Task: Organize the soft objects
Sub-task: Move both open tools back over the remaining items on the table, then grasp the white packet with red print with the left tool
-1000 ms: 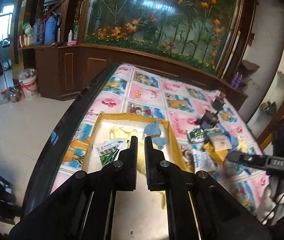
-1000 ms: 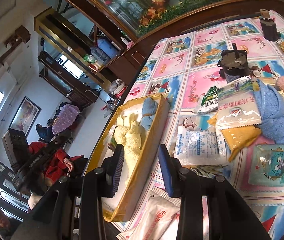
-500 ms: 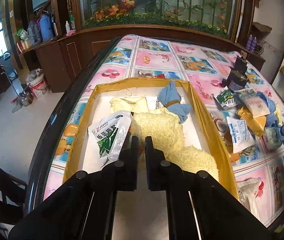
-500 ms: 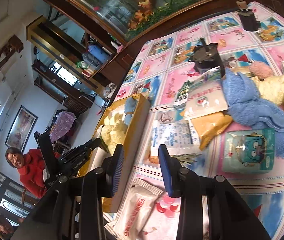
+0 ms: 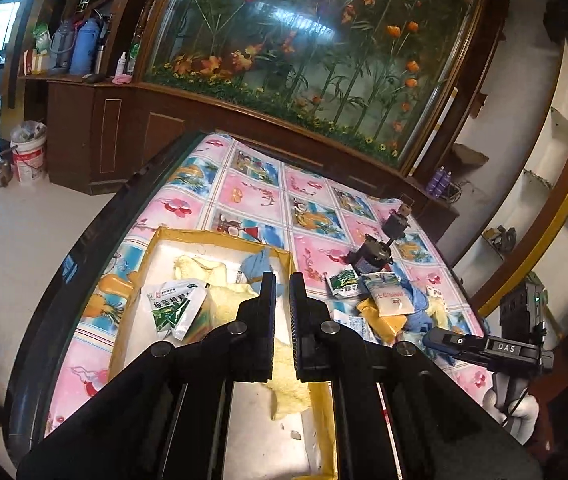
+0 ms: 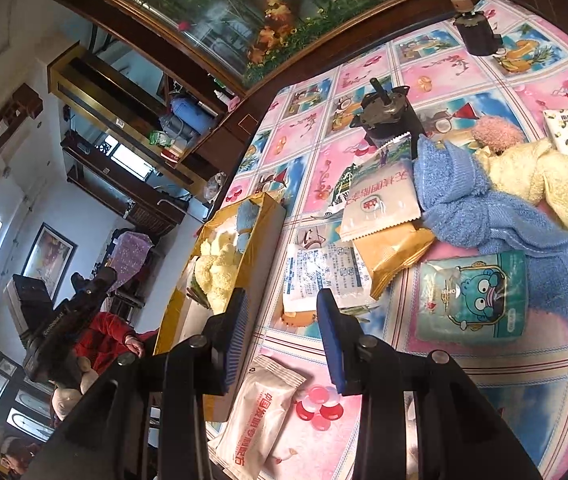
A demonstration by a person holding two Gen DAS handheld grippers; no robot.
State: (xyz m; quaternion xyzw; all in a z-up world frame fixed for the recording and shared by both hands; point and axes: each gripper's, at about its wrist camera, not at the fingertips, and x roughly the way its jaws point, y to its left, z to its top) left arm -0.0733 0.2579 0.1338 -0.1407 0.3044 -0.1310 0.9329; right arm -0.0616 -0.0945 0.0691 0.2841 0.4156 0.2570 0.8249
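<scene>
Partway done. Yellow box (image 5: 146,276) already holds a yellow fluffy towel (image 5: 232,300), a blue cloth (image 5: 258,266) and a green-white sachet (image 5: 174,306). Left gripper (image 5: 280,292) hangs over the box, jaws together, empty. Right gripper (image 6: 282,312) has jaws apart with nothing between them, over the leftover pile: blue towel (image 6: 479,208), yellow towel (image 6: 539,176), several packets.

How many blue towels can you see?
2. One small blue towel lies at the far end of the yellow box. One big blue towel sprawls on the tablecloth beside a yellow towel. More may hide underneath.
</scene>
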